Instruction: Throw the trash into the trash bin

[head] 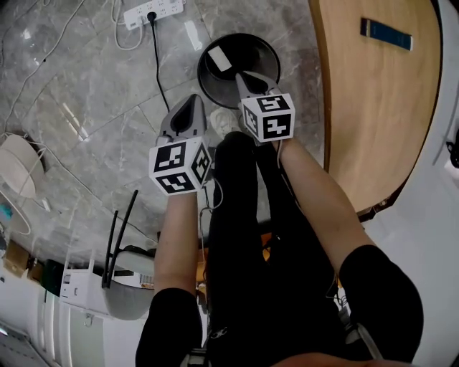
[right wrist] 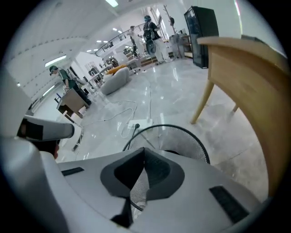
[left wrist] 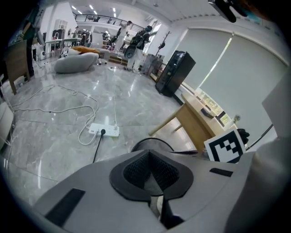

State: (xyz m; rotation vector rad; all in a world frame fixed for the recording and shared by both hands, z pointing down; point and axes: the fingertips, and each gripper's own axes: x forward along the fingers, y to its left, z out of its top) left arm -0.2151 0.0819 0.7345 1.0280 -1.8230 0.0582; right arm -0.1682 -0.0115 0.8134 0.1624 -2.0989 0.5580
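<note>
The black mesh trash bin (head: pixel 267 51) stands on the grey marble floor. A flat white piece of trash (head: pixel 219 60) lies inside it. My right gripper (head: pixel 247 77) hangs over the bin's near rim, jaws shut with nothing between them. In the right gripper view, the bin (right wrist: pixel 182 136) sits just beyond the right gripper's (right wrist: pixel 144 149) tips. My left gripper (head: pixel 188 113) is to the left of the bin and nearer to me, also shut and empty. The left gripper view shows the bin's rim (left wrist: pixel 141 144) just past the left gripper's (left wrist: pixel 149 152) closed tips.
A white power strip (head: pixel 153 10) with a black cable lies on the floor beyond the bin. A wooden table (head: pixel 380 93) stands close on the right. A white router (head: pixel 107 279) with black antennas sits at the lower left. The person's legs fill the middle.
</note>
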